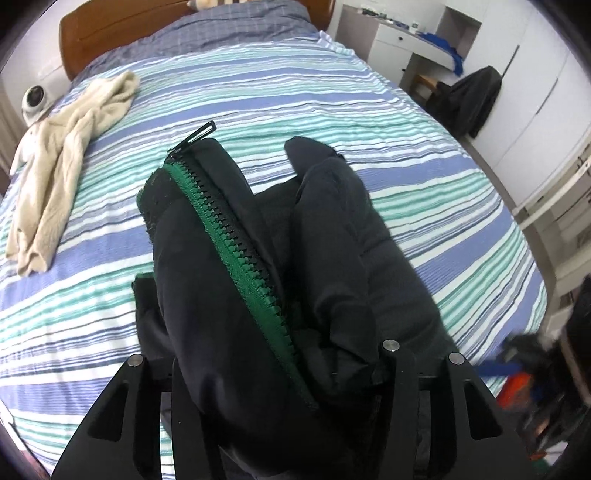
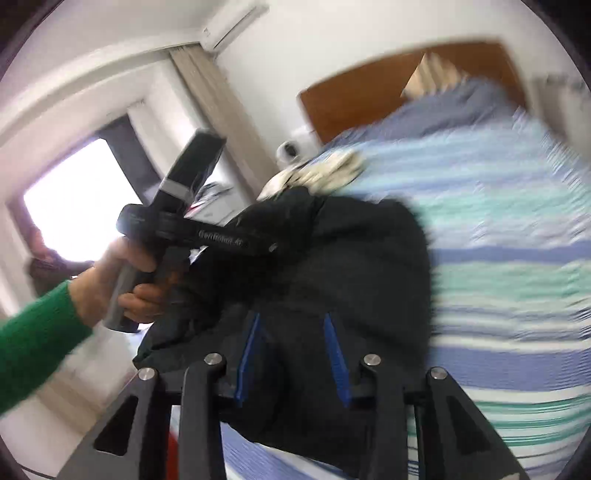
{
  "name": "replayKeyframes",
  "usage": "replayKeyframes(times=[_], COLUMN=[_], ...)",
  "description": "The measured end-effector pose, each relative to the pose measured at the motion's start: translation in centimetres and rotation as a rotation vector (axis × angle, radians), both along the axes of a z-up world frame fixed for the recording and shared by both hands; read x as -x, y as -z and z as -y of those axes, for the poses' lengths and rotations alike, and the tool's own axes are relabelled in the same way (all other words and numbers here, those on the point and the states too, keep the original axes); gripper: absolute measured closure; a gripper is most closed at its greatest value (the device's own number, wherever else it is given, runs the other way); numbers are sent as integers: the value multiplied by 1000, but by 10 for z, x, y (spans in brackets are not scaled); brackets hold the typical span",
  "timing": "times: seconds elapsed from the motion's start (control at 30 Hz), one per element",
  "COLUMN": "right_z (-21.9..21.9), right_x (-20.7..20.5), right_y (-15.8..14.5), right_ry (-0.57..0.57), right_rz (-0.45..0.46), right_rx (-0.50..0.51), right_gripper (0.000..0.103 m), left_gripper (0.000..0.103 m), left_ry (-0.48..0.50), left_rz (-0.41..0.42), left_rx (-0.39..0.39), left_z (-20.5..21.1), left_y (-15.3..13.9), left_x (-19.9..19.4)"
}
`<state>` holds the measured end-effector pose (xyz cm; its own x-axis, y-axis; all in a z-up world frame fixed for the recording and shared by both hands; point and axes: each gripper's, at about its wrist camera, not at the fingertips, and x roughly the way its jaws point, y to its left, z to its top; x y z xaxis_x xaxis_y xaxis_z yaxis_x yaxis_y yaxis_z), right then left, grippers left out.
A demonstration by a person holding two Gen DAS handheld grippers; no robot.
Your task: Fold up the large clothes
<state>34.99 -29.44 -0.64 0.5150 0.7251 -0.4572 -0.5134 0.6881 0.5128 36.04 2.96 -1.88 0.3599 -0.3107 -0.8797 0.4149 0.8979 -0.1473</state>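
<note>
Black padded jacket (image 1: pixel 280 280) hangs bunched in both clenched tools, left tool (image 1: pixel 280 373) and right tool (image 2: pixel 291 354), lifted above the striped bed (image 1: pixel 369 110) ahead. Folding looks barely begun; next, the coat needs spreading flat on the bed beneath the tools.

From the left wrist we look forward and down along the fingers, very near the black jacket (image 1: pixel 280 280) filling the lower middle of the frame, with the striped bed (image 1: pixel 369 110) stretching to the wooden headboard (image 1: pixel 122 29) at upper left; from the right wrist we look tilted, blurred, equally near the jacket (image 2: pixel 332 277) at centre, bed (image 2: pixel 517 258) at right, headboard (image 2: pixel 369 88) at upper right; both views share jacket, bed, headboard and the cream garment (image 1: pixel 66 155) (image 2: pixel 332 170).
</note>
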Motion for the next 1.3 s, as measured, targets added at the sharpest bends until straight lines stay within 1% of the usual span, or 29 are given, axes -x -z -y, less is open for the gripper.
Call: replayKeyframes(times=[0.03, 0.1, 0.13, 0.17, 0.2, 0.3, 0.37, 0.43, 0.47, 0.5, 0.57, 0.7, 0.77, 0.8, 0.83, 0.87, 0.93, 0.97, 1.03, 1.07, 1.1, 1.13, 1.17, 1.2, 1.23, 1.27, 1.3], right_z=[-14, -42, -58, -73, -85, -119, -133, -143, -148, -151, -158, -169, -174, -175, -176, -169, -153, -140, -116, -103, -96, -92, -91, -94, -98, -101, -102], right_x=[-5, -20, -27, -34, -38, -45, -50, -54, -57, -58, -60, -56, -51, -46, -44, -37, -24, -19, -21, -26, -30, -39, -51, -67, -64, -66, -65], right_y=[8, 29, 41, 53, 61, 76, 85, 91, 96, 98, 102, 102, 97, 89, 77, 64, 37, 20, -5, -14, -15, -15, -5, 21, 46, 65, 76], right_ry=[-46, -104, -108, -107, -111, -120, -111, -104, -97, -91, -80, -80, -85, -90, -93, -98, -94, -65, 12, 56, 90, 115, 117, 83, 65, 55, 50], right_rz=[-16, -79, -126, -158, -166, -124, -122, -110, -104, -106, -97, -85, -71, -59, -57, -58, -38, -6, 42, 59, 67, 61, 16, -83, -112, -100, -86], right_rx=[-17, -17, 5, 36, 64, 167, 208, 249, 271, 280, 321, 369, 392, 412, 419, 399, 326, 314, 338, 346, 363, 387, 409, 446, 475, 522, 546], right_gripper=[67, 67, 69, 70, 70, 72, 72, 73, 73, 73, 73, 73, 73, 73, 73, 73, 73, 72, 71, 71, 71, 68, 68, 68, 69, 69, 69], left_gripper=[50, 43, 40, 35, 30, 27, 26, 21, 16, 12, 7, 5, 5, 5, 5, 5, 5, 5, 5, 5, 5, 5, 5, 5, 5, 3, 2], left_ry=[-7, -37, -56, -95, -133, -277, -388, -450, -494, -522, -564, -574, -566, -560, -554, -551, -548, -545, -539, -535, -533, -532, -531, -528, -522, -520, -518], left_rz=[-4, -22, -39, -67, -88, -164, -202, -193, -189, -191, -199, -211, -211, -205, -197, -194, -195, -195, -193, -189, -187, -186, -185, -184, -183, -180, -178], left_rx=[-6, -45, -54, -54, -44, 34, 93, 100, 103, 109, 135, 203, 237, 239, 239, 245, 270, 281, 288, 290, 293, 298, 303, 306, 316, 316, 309], left_z=[-4, -17, -25, -38, -49, -84, -102, -106, -108, -109, -110, -115, -117, -117, -116, -118, -122, -122, -123, -122, -121, -121, -122, -122, -122, -123, -126], left_y=[3, 16, 22, 31, 38, 59, 78, 94, 106, 113, 126, 141, 144, 145, 145, 146, 149, 150, 148, 149, 149, 150, 151, 151, 151, 152, 154], left_x=[-2, -8, -10, -15, -18, -28, -33, -32, -33, -33, -34, -35, -33, -31, -29, -31, -29, -29, -29, -29, -29, -29, -28, -28, -28, -27, -27])
